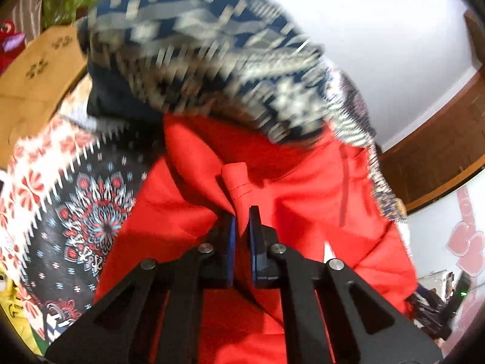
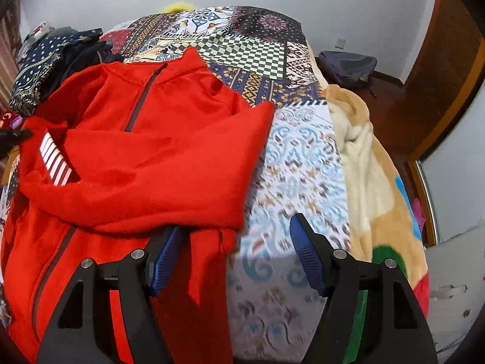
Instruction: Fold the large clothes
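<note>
A red zip-front jacket (image 2: 151, 157) lies on the bed, one sleeve folded across its chest and white stripes on the other sleeve. In the left wrist view my left gripper (image 1: 241, 215) is shut on a stitched fold of the red jacket (image 1: 303, 182), and the cloth sticks up between the blue pads. My right gripper (image 2: 236, 224) stands open above the jacket's lower right edge. Its left finger (image 2: 166, 254) is over the red cloth and its right finger (image 2: 306, 251) over the bedspread, and nothing is pinched between them.
A patchwork bedspread (image 2: 257, 51) covers the bed. A navy patterned garment (image 1: 197, 45) is heaped beyond the jacket, also seen as a navy pile (image 2: 39, 69) at the far left. A cardboard box (image 1: 39, 72) stands left, and a plush blanket (image 2: 369, 163) and a backpack (image 2: 348, 66) lie right.
</note>
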`<action>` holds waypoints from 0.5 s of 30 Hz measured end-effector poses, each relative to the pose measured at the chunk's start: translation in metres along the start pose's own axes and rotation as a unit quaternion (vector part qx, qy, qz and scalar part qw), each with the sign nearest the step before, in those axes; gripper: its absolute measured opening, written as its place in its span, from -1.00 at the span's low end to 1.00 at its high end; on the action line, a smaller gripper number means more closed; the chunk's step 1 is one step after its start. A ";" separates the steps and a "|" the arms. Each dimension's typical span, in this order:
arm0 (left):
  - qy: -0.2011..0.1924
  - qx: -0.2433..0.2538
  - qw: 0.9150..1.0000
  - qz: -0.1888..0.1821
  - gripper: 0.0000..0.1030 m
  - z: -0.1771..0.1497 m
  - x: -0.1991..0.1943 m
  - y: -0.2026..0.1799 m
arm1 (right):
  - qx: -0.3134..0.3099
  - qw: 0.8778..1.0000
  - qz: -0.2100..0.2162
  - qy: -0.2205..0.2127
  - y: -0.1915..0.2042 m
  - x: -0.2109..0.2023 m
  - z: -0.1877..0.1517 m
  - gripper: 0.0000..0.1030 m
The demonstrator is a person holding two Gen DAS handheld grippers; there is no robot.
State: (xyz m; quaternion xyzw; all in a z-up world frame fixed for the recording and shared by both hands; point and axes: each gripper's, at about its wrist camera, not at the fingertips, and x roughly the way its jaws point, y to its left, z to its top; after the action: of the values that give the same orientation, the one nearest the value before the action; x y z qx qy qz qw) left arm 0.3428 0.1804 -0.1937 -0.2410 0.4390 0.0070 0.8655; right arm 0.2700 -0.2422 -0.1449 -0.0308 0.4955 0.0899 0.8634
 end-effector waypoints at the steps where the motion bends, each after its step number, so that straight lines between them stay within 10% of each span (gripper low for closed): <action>1: -0.015 0.007 1.000 0.001 -0.88 0.001 -0.011 -0.006 | 0.007 1.000 -0.002 -0.003 0.000 -0.001 0.001 0.27; 7: -0.083 0.023 0.996 0.014 -0.88 -0.007 -0.067 -0.015 | 0.084 0.995 -0.006 -0.052 -0.021 -0.014 0.003 0.27; 15: -0.014 0.001 0.999 0.043 -0.87 -0.026 -0.041 0.025 | 0.125 0.991 -0.003 -0.039 -0.041 -0.003 -0.006 0.26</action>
State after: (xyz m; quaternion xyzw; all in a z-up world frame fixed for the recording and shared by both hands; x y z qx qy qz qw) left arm 0.2916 0.1998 -0.1856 -0.2210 0.4364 0.0469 0.8709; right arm 0.2708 -0.2838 -0.1467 0.0792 0.4684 0.0259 0.8796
